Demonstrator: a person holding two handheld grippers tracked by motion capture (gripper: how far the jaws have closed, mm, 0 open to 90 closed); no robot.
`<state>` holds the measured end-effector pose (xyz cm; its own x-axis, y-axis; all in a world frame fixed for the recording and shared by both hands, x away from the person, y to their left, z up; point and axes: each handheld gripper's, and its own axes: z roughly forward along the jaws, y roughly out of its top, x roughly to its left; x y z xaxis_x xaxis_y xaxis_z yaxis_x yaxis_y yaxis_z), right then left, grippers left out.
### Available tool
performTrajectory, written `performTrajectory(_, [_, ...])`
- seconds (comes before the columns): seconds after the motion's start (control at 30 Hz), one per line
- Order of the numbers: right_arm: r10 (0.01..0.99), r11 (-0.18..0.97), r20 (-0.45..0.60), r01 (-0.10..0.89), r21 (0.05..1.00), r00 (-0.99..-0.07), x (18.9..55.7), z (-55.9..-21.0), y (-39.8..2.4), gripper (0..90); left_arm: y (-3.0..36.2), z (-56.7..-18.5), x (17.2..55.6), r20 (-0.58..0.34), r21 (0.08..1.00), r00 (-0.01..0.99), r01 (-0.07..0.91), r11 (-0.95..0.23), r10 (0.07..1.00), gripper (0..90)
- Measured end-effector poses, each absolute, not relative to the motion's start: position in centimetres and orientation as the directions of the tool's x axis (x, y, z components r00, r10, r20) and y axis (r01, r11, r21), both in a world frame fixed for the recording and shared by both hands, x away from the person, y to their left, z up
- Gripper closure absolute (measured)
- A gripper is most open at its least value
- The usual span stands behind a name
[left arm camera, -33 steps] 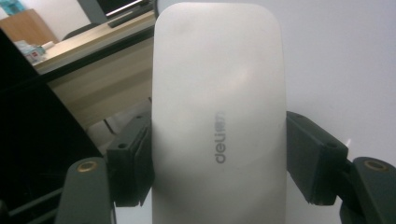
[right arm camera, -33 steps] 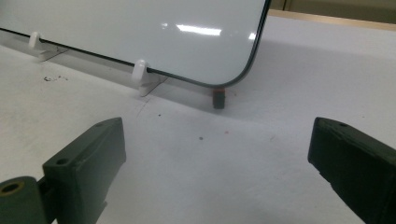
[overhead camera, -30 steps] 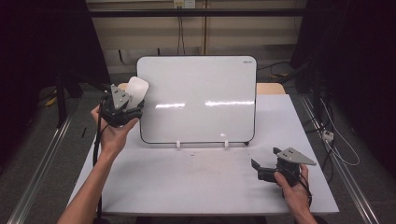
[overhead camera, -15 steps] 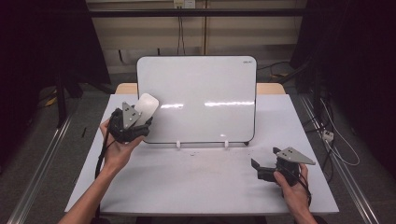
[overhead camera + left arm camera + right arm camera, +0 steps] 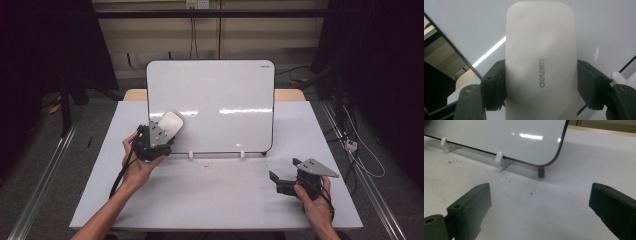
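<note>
Eraser: white, smooth, rounded oblong plastic whiteboard eraser (image 5: 541,62), grey "deli" lettering along its length; long axis runs out from the jaws toward the whiteboard's lower left corner.
Eraser vs tool: left gripper (image 5: 159,137) is clamped on its two long sides, near one end.
Whiteboard: glossy white rectangular whiteboard (image 5: 220,100), dark rounded edge, propped upright on small white clips.
Right gripper (image 5: 280,180): jaws wide apart, nothing between, low on the matte white table (image 5: 220,200) off the whiteboard's lower right corner.
</note>
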<state>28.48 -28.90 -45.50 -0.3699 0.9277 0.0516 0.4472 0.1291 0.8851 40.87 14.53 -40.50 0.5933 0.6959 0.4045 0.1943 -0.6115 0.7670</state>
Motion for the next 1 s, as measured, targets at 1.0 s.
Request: performTrajectory(1.0, [0.926, 0.136, 0.048, 0.45, 0.882, -0.375, 28.82, -45.47, -28.38, 4.3, 14.59, -40.84, 40.3, 0.362, 0.795, 0.588, 0.21, -0.569, 0.723, 8.3])
